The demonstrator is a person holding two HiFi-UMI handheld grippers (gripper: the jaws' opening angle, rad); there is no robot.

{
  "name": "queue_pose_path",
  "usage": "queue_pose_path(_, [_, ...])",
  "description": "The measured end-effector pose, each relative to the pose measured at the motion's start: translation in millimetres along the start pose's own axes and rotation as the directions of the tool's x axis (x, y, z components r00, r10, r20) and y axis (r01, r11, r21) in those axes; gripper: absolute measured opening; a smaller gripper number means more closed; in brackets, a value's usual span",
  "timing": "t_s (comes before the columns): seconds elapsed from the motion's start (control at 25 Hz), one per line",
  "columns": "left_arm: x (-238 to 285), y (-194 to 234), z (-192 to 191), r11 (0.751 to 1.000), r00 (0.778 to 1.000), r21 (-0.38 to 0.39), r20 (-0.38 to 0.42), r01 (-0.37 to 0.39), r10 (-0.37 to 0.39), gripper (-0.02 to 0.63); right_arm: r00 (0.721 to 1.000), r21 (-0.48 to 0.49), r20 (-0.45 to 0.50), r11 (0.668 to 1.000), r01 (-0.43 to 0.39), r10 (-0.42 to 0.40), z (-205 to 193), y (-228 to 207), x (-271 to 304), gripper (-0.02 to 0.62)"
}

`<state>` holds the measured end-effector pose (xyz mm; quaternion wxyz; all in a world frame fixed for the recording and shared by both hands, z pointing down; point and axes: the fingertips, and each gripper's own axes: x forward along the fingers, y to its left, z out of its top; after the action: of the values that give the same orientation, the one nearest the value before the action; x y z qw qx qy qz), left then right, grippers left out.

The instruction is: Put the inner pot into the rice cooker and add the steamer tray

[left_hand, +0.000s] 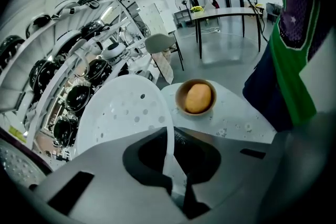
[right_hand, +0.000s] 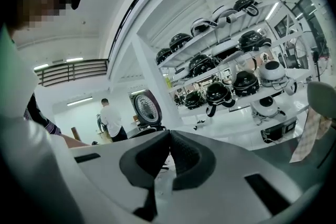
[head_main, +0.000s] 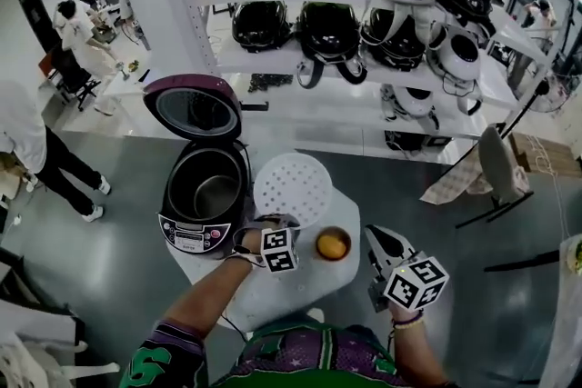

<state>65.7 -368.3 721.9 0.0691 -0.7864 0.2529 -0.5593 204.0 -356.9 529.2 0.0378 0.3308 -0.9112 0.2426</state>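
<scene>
While my left hand-held gripper (head_main: pixel 267 223) pinches the tray (head_main: pixel 293 186) rim, the pot (head_main: pixel 211 195) sits in the cooker (head_main: pixel 186 236), centre left; the tray should go there next.

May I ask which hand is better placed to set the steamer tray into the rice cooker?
Left: the left tongs grip the steamer tray by its rim, beside the open rice cooker; the right tongs are shut, empty, farther off.

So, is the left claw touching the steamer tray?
Touching. The left gripper view shows the left claw shut on the rim of the steamer tray.
</scene>
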Motion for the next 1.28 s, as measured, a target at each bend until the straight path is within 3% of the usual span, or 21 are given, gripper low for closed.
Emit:
queue_pose_path(0.4, [-67.5,19.7,7.8,0.999,0.998,0.01,0.039,-0.049,0.048,0.032,0.994,-0.053,0.033,0.994,-0.1,0.101,39.8,40.3,40.5,0.006])
queue_pose_path(0.68, [-127.3,34.0,1.8,0.995,0.992,-0.037,0.081,-0.091,0.094,0.032,0.989,-0.057,0.032,0.988,-0.145,0.147,56.8,73.7,62.5,0.006])
queue_pose_path(1.0, [-180.9,52.4,-48.7,0.986,0.986,-0.062,0.053,-0.152,0.156,0.032,0.979,-0.053,0.032,0.979,-0.197,0.199,54.9,126.1,91.6,0.006])
queue_pose_path(1.28, [-215.9,77.4,-104.2,0.976,0.983,-0.132,0.034,-0.174,0.18,0.032,0.978,-0.072,0.056,0.978,-0.196,0.201,54.5,165.2,101.9,0.006])
